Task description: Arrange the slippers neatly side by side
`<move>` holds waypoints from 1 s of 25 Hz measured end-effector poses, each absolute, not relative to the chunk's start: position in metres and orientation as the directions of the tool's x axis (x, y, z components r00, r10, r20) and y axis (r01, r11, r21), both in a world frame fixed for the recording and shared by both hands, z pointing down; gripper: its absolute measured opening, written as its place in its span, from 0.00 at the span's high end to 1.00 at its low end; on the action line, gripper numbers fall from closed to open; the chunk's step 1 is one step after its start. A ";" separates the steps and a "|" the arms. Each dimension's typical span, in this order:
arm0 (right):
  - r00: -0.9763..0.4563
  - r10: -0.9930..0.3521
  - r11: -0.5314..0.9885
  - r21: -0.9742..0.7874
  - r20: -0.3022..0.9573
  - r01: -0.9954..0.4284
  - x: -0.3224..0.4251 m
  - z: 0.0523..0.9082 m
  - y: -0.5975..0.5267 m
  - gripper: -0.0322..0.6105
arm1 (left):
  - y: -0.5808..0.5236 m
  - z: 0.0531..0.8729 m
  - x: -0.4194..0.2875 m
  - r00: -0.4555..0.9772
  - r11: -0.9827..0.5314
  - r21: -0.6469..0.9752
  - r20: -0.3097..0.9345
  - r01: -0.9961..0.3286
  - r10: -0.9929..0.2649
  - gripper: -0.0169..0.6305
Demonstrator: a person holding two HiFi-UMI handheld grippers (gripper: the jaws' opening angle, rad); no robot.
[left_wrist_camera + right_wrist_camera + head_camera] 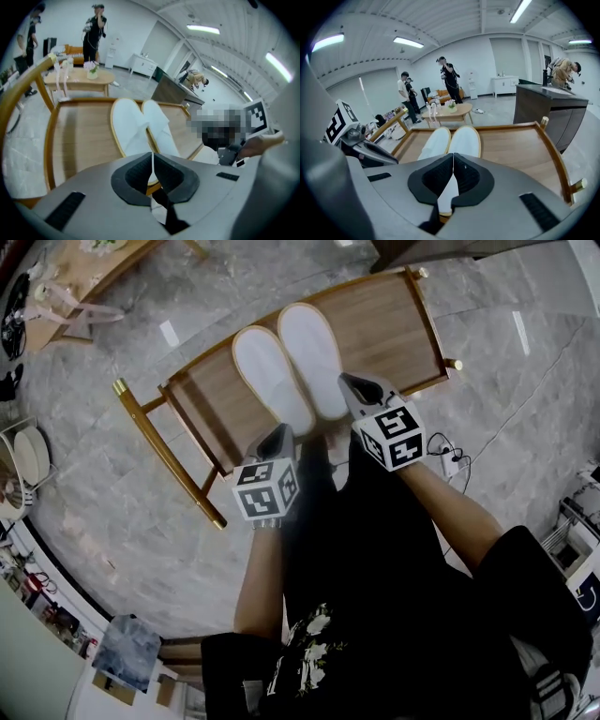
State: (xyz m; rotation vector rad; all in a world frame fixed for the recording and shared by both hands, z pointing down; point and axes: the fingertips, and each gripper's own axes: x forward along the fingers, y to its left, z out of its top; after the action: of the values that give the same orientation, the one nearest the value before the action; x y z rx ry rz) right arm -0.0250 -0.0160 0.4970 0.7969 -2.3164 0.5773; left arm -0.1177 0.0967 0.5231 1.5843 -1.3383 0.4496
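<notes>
Two slippers (314, 357) lie paired; either could be nudged askew by the left gripper (278, 435) or right gripper (354, 385), jaws pressed together, empty.

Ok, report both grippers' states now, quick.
Left gripper: closed, nothing between the jaws.
Right gripper: closed, nothing visibly clamped; a white slipper shows just beneath it.
</notes>
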 end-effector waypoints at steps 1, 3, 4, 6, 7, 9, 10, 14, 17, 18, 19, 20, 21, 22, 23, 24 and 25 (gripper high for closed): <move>-0.642 -0.403 0.726 -0.199 0.652 -0.658 -0.026 0.485 -0.014 0.95 | 0.095 0.509 -0.123 0.288 0.078 0.399 0.772 -0.914 -0.566 0.96; -0.674 -0.411 0.736 -0.213 0.614 -0.643 -0.029 0.461 -0.011 0.95 | 0.092 0.480 -0.130 0.224 0.075 0.341 0.752 -0.937 -0.620 0.96; -0.696 -0.410 0.744 -0.226 0.589 -0.629 -0.031 0.449 -0.010 0.95 | 0.090 0.466 -0.132 0.203 0.079 0.328 0.737 -0.941 -0.644 0.96; -0.756 -0.398 0.765 -0.266 0.519 -0.586 -0.040 0.420 -0.009 0.95 | 0.085 0.439 -0.136 0.168 0.095 0.320 0.702 -0.943 -0.692 0.96; -0.785 -0.391 0.779 -0.282 0.480 -0.560 -0.045 0.405 -0.009 0.95 | 0.083 0.425 -0.138 0.148 0.105 0.314 0.682 -0.944 -0.716 0.96; -0.827 -0.382 0.811 -0.279 0.413 -0.514 -0.050 0.374 -0.010 0.95 | 0.079 0.398 -0.142 0.091 0.131 0.289 0.643 -0.948 -0.760 0.96; -0.841 -0.378 0.827 -0.267 0.386 -0.494 -0.050 0.359 -0.010 0.95 | 0.077 0.383 -0.144 0.053 0.151 0.271 0.623 -0.951 -0.781 0.96; -0.882 -0.367 0.880 -0.198 0.296 -0.432 -0.040 0.307 -0.015 0.95 | 0.067 0.316 -0.150 -0.091 0.231 0.226 0.499 -0.946 -0.862 0.96; -0.899 -0.367 0.903 -0.139 0.239 -0.406 -0.035 0.274 -0.018 0.95 | 0.062 0.269 -0.148 -0.154 0.231 0.152 0.398 -0.961 -0.905 0.96; -0.901 -0.371 0.907 -0.119 0.223 -0.403 -0.033 0.263 -0.019 0.95 | 0.060 0.255 -0.147 -0.173 0.231 0.123 0.364 -0.965 -0.915 0.96; -0.902 -0.377 0.909 -0.099 0.210 -0.404 -0.030 0.253 -0.021 0.95 | 0.059 0.241 -0.146 -0.191 0.235 0.096 0.331 -0.967 -0.924 0.96; -0.902 -0.384 0.911 -0.081 0.198 -0.406 -0.026 0.244 -0.023 0.95 | 0.058 0.228 -0.144 -0.208 0.239 0.073 0.299 -0.968 -0.931 0.96; -0.902 -0.389 0.912 -0.062 0.185 -0.406 -0.022 0.234 -0.024 0.95 | 0.058 0.216 -0.142 -0.222 0.245 0.054 0.267 -0.968 -0.938 0.96; -0.905 -0.391 0.914 -0.043 0.170 -0.403 -0.018 0.225 -0.025 0.95 | 0.057 0.204 -0.139 -0.235 0.251 0.039 0.234 -0.967 -0.943 0.96; -0.909 -0.388 0.918 -0.024 0.153 -0.396 -0.014 0.215 -0.025 0.95 | 0.056 0.192 -0.136 -0.247 0.258 0.029 0.198 -0.966 -0.949 0.96; -0.914 -0.381 0.922 -0.009 0.137 -0.386 -0.011 0.206 -0.025 0.95 | 0.056 0.181 -0.134 -0.260 0.267 0.022 0.162 -0.963 -0.952 0.96; -0.919 -0.375 0.926 -0.003 0.124 -0.378 -0.008 0.198 -0.025 0.95 | 0.056 0.171 -0.133 -0.274 0.278 0.019 0.129 -0.960 -0.953 0.96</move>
State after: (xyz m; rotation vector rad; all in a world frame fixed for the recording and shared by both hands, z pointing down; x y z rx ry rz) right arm -0.0084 -0.0245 0.1985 0.5811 -2.9629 0.0403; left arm -0.1332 0.0561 0.1707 1.8189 -2.4173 0.0955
